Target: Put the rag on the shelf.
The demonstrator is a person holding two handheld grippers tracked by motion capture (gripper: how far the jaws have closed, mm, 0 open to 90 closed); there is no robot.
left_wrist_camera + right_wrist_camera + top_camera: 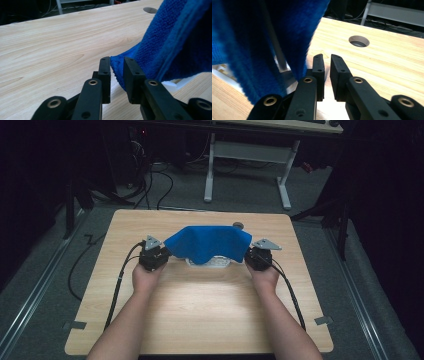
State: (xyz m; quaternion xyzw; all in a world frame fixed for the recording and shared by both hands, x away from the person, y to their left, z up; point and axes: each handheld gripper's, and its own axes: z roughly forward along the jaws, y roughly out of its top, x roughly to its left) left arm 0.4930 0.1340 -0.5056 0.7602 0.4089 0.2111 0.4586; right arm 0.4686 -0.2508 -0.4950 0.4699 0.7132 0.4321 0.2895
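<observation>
A blue terry cloth (209,245) drapes over a white, slotted plastic thing (210,262) mid-counter (200,310), pale wood grain with a round cable hole (359,41) behind. The left tongs (117,75) stand slightly spread, the cloth's corner between them, pads not pressing. The right tongs (327,75) are parted too, nothing between, the cloth hanging just beside them. No writing is readable.
</observation>
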